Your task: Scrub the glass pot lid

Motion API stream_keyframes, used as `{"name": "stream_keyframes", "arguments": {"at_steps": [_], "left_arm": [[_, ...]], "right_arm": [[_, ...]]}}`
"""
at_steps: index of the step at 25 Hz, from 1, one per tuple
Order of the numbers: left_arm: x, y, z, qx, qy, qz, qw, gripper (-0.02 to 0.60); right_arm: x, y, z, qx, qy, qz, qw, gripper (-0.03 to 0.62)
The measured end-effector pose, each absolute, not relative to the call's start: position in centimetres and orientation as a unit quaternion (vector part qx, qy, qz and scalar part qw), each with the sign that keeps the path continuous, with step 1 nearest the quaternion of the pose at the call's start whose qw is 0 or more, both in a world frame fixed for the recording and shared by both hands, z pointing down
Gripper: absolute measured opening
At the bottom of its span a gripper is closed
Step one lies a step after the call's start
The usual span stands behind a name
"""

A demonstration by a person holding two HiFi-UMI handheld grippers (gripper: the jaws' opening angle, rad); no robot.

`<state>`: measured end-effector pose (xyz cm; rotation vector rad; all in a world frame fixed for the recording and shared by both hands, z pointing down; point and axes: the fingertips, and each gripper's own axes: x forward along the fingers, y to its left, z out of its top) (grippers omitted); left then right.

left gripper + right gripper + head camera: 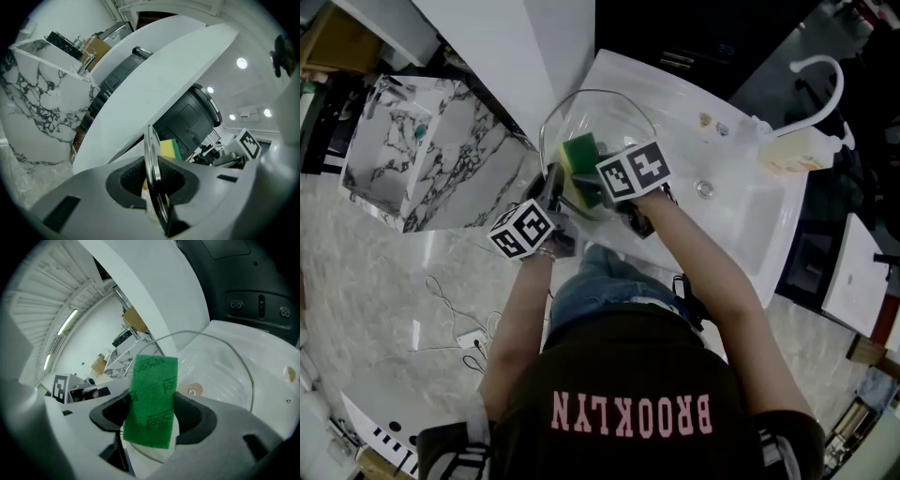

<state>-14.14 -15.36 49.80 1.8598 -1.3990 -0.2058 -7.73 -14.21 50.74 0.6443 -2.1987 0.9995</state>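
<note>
With the left gripper clamped on the rim of the glass pot lid, held over the sink's left end, the right gripper, closed on the green scouring sponge, should press flat and rub in overlapping strokes.

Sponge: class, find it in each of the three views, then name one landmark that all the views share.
Head view: sponge at upper centre, lying against the glass lid.
Left gripper view: lower centre, just right of the lid's rim.
Right gripper view: centre, green face towards the camera, clamped between the jaws.
Shared landmark: the glass lid.
</note>
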Motion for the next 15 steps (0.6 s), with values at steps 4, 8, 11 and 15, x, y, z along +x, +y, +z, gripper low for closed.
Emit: {"name": "stream_keyframes", "arguments": {"at_steps": [4, 8, 11, 15], "left_arm": [[-14.1, -15.1, 49.2, 0.731, -0.554, -0.122, 0.379, 0.038], [-14.4, -15.0, 49.2, 0.728, -0.554, -0.138, 0.38, 0.038], [-14.4, -15.0, 49.4, 0.732, -0.555, -0.118, 0.376, 0.038], [-14.3, -15.0, 49.4, 0.733, -0.554, -0.111, 0.38, 0.038]], "right_arm": [[-8.6, -14.1, 51.4, 0.237, -0.833, 0.379, 0.326, 0.285], [-9.2, -14.1, 51.9, 0.235, -0.832, 0.379, 0.331, 0.285], [-9.1, -14.2, 52.1, 0.234, -0.834, 0.37, 0.336, 0.285], [-8.7, -14.6, 52.3, 0.232, -0.837, 0.358, 0.343, 0.285]]}}
